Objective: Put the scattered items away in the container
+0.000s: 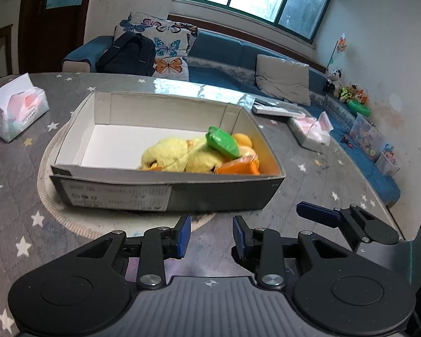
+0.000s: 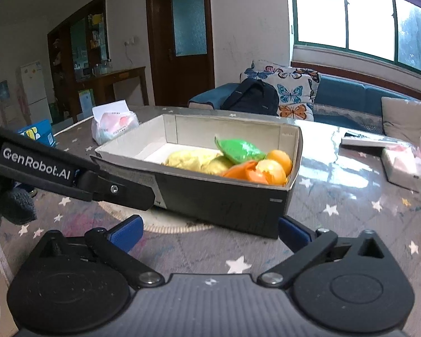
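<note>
Off to the far left of the left gripper's fingers, a tissue pack sits on the star-patterned table. That gripper hangs low over the table with its blue-padded fingers parted by a modest gap and nothing between them. Straight ahead of those fingertips, just beyond them, stands the box, its dark near wall with a white label facing the gripper and a pale round mat showing under it. The left half of the box floor is bare white. Ahead and slightly right of the fingers, in the right half of the box, lies the yellow plush toy, with a green packet resting on top of it and orange pieces piled against the right wall. Further right, near the tip of the right-hand finger, another blue-padded finger reaches in from the side.

From the right gripper, the left tool's black arm crosses ahead and left of the fingers, its tip in front of the box's near-left end. The right gripper's fingers are spread wide and hold nothing; the near corner of the box sits between and just past the fingertips. The packet and orange pieces lie ahead, inside that corner. Well to the right of the fingers a second tissue pack rests on the table.
</note>
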`<state>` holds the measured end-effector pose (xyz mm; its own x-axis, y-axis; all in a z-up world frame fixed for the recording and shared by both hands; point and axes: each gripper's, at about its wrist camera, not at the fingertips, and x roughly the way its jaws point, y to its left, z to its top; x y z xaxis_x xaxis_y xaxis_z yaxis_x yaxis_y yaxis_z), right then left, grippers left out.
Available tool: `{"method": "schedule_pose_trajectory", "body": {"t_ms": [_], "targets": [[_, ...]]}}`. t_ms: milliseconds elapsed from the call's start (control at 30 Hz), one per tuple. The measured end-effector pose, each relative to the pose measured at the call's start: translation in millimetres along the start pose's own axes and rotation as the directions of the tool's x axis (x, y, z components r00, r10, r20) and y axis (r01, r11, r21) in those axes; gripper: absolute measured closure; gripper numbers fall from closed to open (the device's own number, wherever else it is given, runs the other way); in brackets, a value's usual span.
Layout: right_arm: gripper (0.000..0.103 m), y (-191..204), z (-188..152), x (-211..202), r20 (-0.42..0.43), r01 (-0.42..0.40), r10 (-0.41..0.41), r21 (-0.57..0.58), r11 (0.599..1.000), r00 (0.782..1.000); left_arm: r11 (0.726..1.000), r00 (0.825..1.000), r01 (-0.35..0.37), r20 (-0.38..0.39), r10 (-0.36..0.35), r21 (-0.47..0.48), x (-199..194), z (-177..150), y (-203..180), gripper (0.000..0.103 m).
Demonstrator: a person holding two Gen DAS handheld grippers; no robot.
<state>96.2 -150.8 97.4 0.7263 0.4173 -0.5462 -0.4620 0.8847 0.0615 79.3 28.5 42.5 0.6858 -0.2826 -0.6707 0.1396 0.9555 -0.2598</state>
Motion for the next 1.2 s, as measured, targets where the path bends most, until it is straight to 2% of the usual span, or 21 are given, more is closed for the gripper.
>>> {"method": "schedule_pose_trajectory", "body": {"t_ms": [300, 533, 867, 1200], "targets": [[0.0, 7, -15, -3, -0.02, 0.0, 0.001, 0.022, 1.0, 1.0, 0.999, 0.998, -0.052, -0.023, 0.052, -0.013, 1, -17, 6, 0.067], [0.0, 11, -18, -3, -0.026, 0.01, -0.009, 0.038, 0.999, 1.0, 0.993, 0.992, -0.122, -0.03, 0.122, 0.0, 5, -26, 10, 0.067], [0.0, 18, -24, 2, -0.055, 0.018, -0.016, 0.036, 0.999, 0.998, 0.989, 0.989, -0.145, -0.041, 0.145, -0.017, 7, -31, 15, 0.067], [0.0, 22, -27, 6, -0.062, 0.018, -0.015, 0.043, 0.999, 0.998, 0.976, 0.975, -0.218, -0.03, 0.219, 0.031, 11, -32, 14, 0.067]]}}
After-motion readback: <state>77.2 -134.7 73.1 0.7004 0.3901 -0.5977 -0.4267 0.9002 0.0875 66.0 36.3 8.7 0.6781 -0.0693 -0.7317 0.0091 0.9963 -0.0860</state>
